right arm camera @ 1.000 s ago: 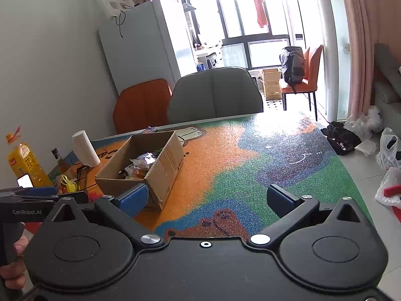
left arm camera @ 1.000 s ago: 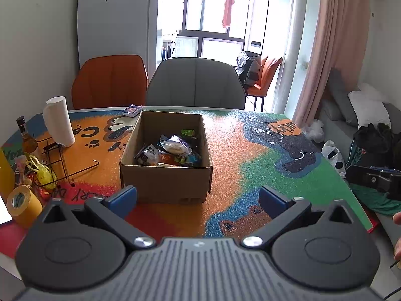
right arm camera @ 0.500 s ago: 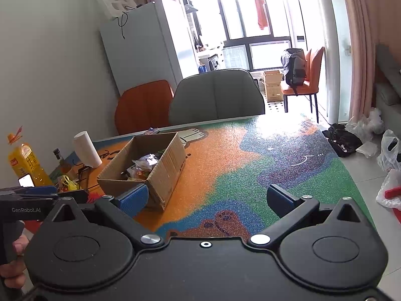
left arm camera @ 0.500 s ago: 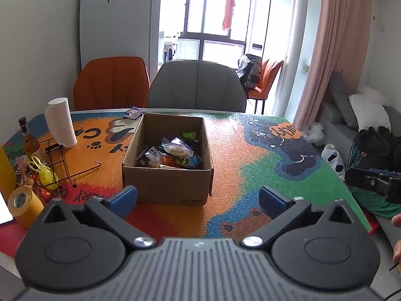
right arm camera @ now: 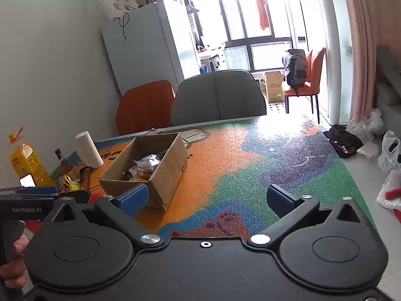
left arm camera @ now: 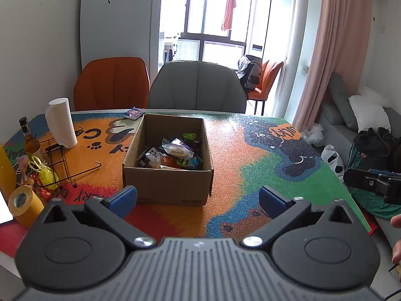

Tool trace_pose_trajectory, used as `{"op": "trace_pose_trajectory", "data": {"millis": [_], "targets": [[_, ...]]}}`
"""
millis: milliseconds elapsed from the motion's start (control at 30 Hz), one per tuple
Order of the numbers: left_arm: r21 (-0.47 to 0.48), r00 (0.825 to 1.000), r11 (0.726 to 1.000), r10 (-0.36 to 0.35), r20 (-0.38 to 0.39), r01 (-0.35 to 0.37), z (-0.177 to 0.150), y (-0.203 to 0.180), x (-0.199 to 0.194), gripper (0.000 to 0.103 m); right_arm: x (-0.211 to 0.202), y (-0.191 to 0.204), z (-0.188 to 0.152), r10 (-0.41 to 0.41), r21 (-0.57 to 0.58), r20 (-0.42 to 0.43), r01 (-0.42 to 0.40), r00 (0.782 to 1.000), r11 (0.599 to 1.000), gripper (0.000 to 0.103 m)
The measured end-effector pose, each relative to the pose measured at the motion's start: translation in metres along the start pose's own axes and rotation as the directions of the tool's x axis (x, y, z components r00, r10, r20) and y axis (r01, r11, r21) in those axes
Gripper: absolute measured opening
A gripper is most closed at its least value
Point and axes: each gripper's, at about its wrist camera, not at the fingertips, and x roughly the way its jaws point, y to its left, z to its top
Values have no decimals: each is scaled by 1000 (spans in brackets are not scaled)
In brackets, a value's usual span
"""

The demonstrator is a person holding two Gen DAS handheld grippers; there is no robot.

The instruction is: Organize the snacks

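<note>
Snacks [left arm camera: 173,154] in box [left arm camera: 168,185] on table [left arm camera: 250,150], paper roll [left arm camera: 61,123] left, perhaps a packet [left arm camera: 134,113] behind

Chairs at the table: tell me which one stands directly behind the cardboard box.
The grey chair. It stands at the far edge behind the cardboard box; the orange chair is off to its left.
</note>
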Motion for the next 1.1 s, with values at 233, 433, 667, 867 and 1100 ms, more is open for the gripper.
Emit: {"op": "trace_pose_trajectory", "data": {"millis": [233,433,667,867,1100], "targets": [[0,1000,1000,-2,0,2,0,0,0,103,0,-1,1,-2,-1,-1,2,1000,1000,103],[0,1000,1000,-2,0,2,0,-1,0,103,0,-1,1,-2,-2,0,2,1000,1000,103],[1,1000,1000,-2,0,2,0,-1,-1,103,0,-1,1,-2,-3,-2,2,1000,1000,103],[1,1000,1000,-2,-1,2,0,-1,-1,103,1,0,1,-2,-4,-2,2,1000,1000,103],[0,1000,1000,-1,6,1,0,-5,0,103,3,-1,1,0,-5,-9,0,1000,1000,103]]}}
